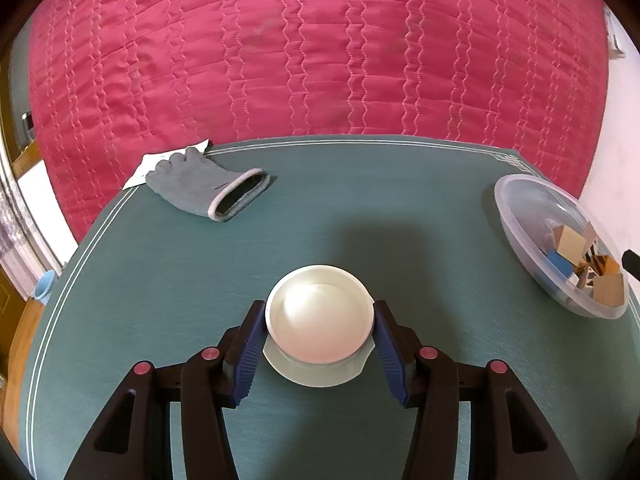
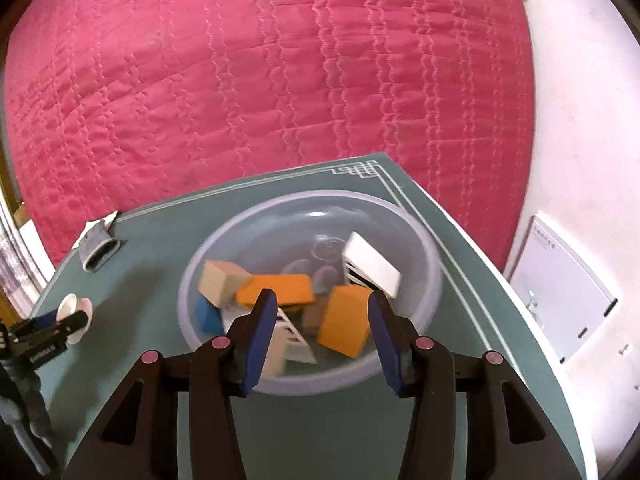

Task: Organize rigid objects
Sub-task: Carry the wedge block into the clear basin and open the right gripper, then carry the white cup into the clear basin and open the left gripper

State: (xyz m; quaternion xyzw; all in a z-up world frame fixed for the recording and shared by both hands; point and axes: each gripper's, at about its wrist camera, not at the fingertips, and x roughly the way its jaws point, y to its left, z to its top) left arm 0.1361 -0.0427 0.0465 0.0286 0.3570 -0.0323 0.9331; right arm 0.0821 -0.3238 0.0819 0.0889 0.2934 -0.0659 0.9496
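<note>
1. Left wrist view: the left gripper [image 1: 320, 322] is clenched on a small white cup [image 1: 320, 318], one blue finger pressing each side of its rim. The cup sits on a white saucer [image 1: 316, 376] on the green table mat [image 1: 360, 208]. A grey glove [image 1: 208, 188] lies well apart at the far left, and the clear plastic bowl [image 1: 516, 216] with blocks stands at the far right.

2. Right wrist view: the right gripper [image 2: 322, 328] is released, its fingers spread wide and holding nothing, just above the near rim of the bowl [image 2: 420, 248]. Inside lie orange blocks [image 2: 344, 320], a pale wooden block [image 2: 220, 280], a blue block [image 2: 208, 316] and a white block [image 2: 370, 266]. The picture is a little blurred here.

3. To do this step well, I think the left side should keep the cup level and lift straight, so the saucer does not drag. The right side should choose one block and come down with one finger on each side of it.
</note>
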